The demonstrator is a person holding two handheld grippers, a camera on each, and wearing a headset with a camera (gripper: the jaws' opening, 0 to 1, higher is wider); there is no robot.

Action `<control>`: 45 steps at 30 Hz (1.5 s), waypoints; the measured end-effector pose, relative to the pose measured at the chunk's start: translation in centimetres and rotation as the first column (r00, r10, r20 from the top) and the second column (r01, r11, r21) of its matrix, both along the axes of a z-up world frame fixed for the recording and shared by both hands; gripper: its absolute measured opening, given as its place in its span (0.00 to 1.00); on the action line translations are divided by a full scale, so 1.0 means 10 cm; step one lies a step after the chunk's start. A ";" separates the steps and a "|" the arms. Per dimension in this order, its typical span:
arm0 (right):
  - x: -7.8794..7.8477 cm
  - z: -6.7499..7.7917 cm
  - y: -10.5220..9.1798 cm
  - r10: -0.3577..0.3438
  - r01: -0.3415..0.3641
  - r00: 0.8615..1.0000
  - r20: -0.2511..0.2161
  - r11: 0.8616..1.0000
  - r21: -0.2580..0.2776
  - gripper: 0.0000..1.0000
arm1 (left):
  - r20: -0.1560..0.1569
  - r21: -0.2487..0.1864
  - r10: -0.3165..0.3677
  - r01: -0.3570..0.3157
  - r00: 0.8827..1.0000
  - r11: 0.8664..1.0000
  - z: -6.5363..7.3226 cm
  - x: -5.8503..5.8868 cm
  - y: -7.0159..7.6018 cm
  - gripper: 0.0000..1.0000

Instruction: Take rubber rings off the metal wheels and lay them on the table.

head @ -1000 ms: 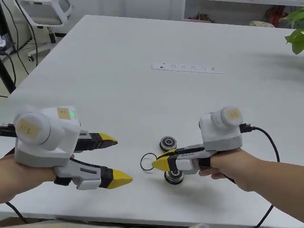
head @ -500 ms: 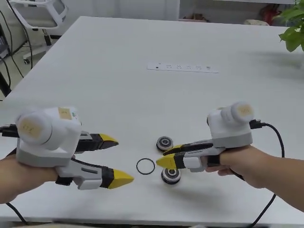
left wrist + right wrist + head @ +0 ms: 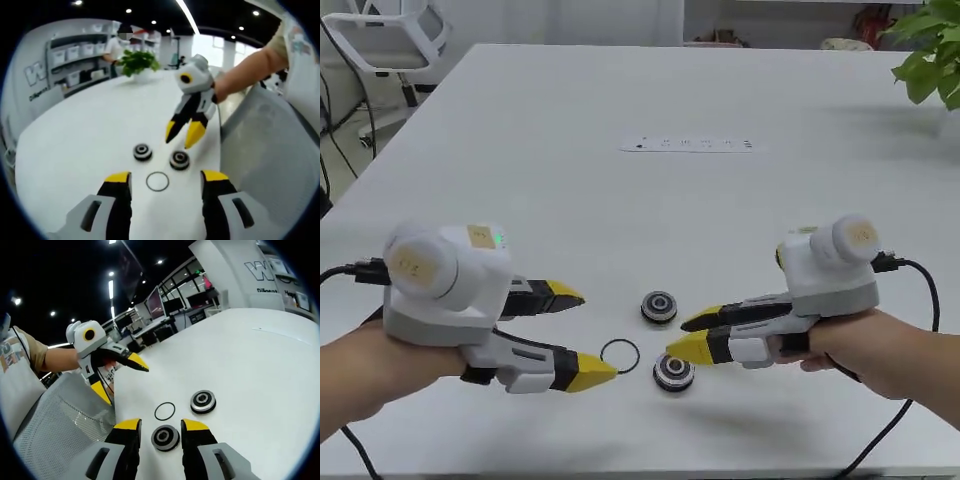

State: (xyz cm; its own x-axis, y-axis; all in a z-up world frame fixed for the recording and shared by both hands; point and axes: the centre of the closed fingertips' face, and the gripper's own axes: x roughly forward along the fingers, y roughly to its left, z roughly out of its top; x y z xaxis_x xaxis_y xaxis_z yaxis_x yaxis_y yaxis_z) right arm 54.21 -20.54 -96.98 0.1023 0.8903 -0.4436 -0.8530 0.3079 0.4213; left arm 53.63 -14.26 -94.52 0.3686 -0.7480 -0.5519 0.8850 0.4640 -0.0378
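**White counter, one ring off and lying flat**

White and broad, the counter (image 3: 520, 150) carries a long white power strip (image 3: 685, 145) far across its middle. A leafy plant (image 3: 930, 60) stands at its far right corner and an office chair (image 3: 380, 40) beyond its far left corner.

Near the front edge lie three small things close together. One is a thin black rubber ring (image 3: 620, 354), flat on the counter and touching nothing. The second is the near wheel (image 3: 673, 372), just to the ring's right. The third is the far wheel (image 3: 659, 307), a little behind them both. The wheels lie flat and apart from each other.

The left gripper (image 3: 598, 333) is held low over the counter, its yellow-tipped fingers spread wide with nothing between them. In the left gripper view the ring sits just ahead of the gap, on the bare surface.

The right gripper (image 3: 678, 336) points in from the other side, facing the left one. Its fingers are parted (less widely than the left pair). In the right gripper view the near wheel lies between the two tips, with a sliver of counter showing on each side. Whether the tips rest on the counter, I cannot tell.
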 end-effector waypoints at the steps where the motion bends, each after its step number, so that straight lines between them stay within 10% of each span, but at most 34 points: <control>1: 0.00 0.00 -0.01 -0.002 0.002 1.000 0.000 1.000 0.000 0.30 | -0.001 0.002 -0.005 0.005 1.000 1.000 0.00 0.00 -0.02 0.56; 45: -0.09 -0.42 -0.18 0.100 -0.088 0.990 0.098 0.989 -0.120 0.30 | -0.077 0.043 -0.148 0.152 0.986 0.988 -0.43 -0.01 -0.67 0.34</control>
State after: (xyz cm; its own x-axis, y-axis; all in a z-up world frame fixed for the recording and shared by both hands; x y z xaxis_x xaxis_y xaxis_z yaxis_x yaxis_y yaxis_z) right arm 53.36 -22.35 -101.13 0.0715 0.8415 -0.5355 -0.9175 0.2661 0.2957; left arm 53.57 -21.00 -98.78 0.2116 -0.7631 -0.6107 0.9403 0.3294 -0.0857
